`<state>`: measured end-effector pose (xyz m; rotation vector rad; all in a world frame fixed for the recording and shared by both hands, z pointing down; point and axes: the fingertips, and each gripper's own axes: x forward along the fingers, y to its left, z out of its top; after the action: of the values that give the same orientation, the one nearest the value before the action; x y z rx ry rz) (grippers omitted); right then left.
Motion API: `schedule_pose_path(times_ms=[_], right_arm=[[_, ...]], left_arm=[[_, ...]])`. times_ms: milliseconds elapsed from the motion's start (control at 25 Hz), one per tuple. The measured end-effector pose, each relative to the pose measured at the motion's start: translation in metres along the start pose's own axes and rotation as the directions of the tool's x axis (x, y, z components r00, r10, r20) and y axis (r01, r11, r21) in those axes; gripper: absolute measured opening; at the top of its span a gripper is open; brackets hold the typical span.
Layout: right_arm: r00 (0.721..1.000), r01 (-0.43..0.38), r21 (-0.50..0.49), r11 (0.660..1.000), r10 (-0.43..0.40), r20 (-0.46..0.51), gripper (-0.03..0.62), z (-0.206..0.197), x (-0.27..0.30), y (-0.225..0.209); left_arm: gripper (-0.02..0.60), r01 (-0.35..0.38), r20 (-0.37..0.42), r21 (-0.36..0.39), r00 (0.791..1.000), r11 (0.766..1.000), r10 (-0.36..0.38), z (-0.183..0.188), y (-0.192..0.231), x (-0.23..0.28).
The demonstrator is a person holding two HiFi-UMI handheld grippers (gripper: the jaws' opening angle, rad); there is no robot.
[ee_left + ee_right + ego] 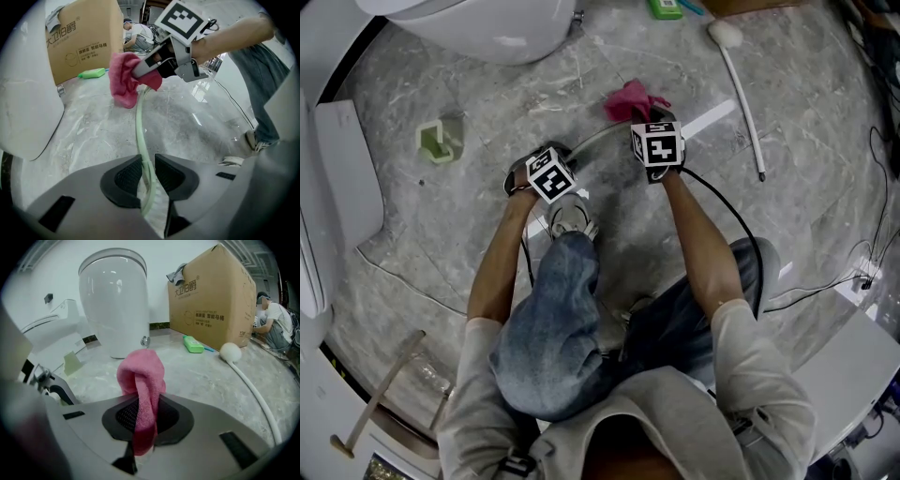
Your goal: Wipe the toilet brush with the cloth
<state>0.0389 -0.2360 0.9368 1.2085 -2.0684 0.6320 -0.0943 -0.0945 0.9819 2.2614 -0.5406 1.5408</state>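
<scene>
The toilet brush's thin pale green handle (139,126) is pinched between the pads of my left gripper (147,176), which is shut on it. The handle curves up and away across the marble floor (600,138). Its far end disappears under the pink cloth (123,79). My right gripper (146,416) is shut on that cloth (140,376), which bulges out in a fold beyond the jaws. In the head view the left gripper (551,174) sits just left of the right gripper (656,141), with the cloth (633,98) ahead of them.
A white toilet (115,301) stands ahead to the left, with a pale green brush holder (441,141) on the floor near it. A long white stick with a round head (741,84) lies to the right. A cardboard box (211,296) and a green bottle (193,344) sit behind it. Cables (862,272) trail at the right.
</scene>
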Motion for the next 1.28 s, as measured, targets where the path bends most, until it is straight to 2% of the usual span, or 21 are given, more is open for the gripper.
schedule_pose_path(times_ms=[240,400,520,680,960,1160,1280], right_arm=[[0.992,-0.129,-0.015,0.992,0.129,0.010,0.063,0.012,0.007,0.083],[0.981,-0.193,-0.023,0.981,0.193,-0.028,0.063,-0.008,0.007,0.123],[0.974,-0.217,-0.047,0.975,0.213,-0.081,0.063,-0.032,0.008,0.138],[0.971,-0.206,-0.036,0.978,0.199,-0.130,0.063,-0.056,0.013,0.131],[0.976,-0.169,-0.022,0.985,0.164,-0.145,0.063,-0.057,0.018,0.107],[0.975,-0.160,-0.062,0.985,0.148,-0.166,0.063,-0.055,0.013,0.090],[0.981,-0.123,-0.059,0.991,0.113,-0.157,0.063,-0.057,0.018,0.068]], left_arm=[[0.100,-0.003,0.000,-0.003,1.000,1.000,0.003,0.000,0.000,0.001],[0.098,0.001,-0.006,-0.007,1.000,1.000,-0.001,-0.001,0.001,0.001],[0.098,0.001,-0.005,-0.005,1.000,1.000,-0.001,0.000,0.000,0.001],[0.097,0.002,-0.006,-0.003,1.000,1.000,-0.002,0.000,0.000,0.001],[0.097,0.000,-0.009,-0.001,1.000,1.000,0.000,-0.002,0.001,0.003],[0.095,-0.006,-0.012,0.001,1.000,1.000,0.006,-0.001,0.001,0.001],[0.095,-0.004,-0.016,0.000,1.000,1.000,0.004,-0.002,0.000,0.000]])
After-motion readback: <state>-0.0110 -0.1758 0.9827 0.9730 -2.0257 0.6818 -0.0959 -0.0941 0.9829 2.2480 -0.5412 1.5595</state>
